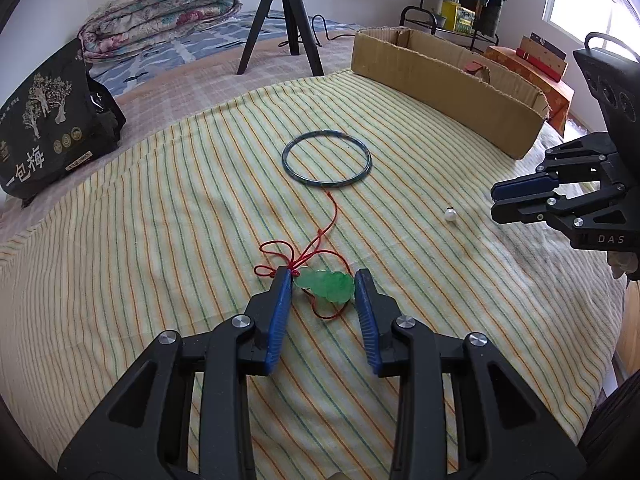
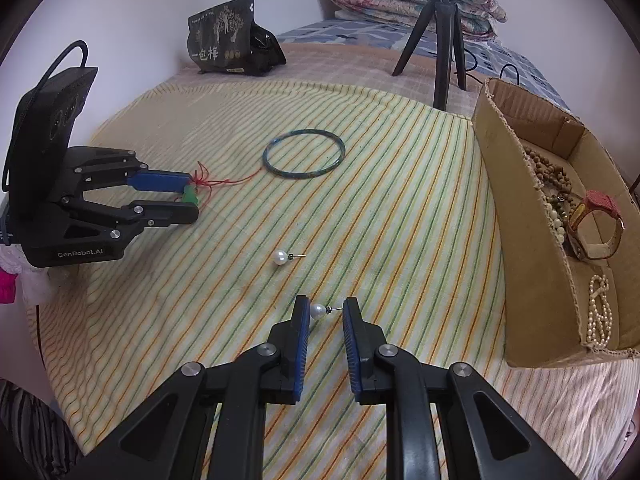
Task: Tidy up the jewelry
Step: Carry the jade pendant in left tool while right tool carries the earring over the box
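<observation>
A green jade pendant (image 1: 326, 285) on a red cord (image 1: 330, 216) lies on the striped cloth, and my left gripper (image 1: 322, 276) is shut on it, one pad against each end. The right wrist view also shows this gripper (image 2: 192, 197) with the green pendant (image 2: 189, 197) between its fingers. My right gripper (image 2: 326, 304) is shut on a pearl earring (image 2: 318, 311): the pearl touches the left pad and the post reaches the right pad. A second pearl earring (image 2: 280, 257) lies loose further out. A blue-green bangle (image 2: 298, 177) rests flat beyond both.
A long cardboard box (image 2: 520, 240) on the right holds wooden beads (image 2: 548, 168), a watch (image 2: 596, 224) and a pearl necklace (image 2: 598, 312). At the back stand a black tripod (image 2: 444, 40), a black snack bag (image 2: 222, 40) and a folded quilt (image 1: 160, 12).
</observation>
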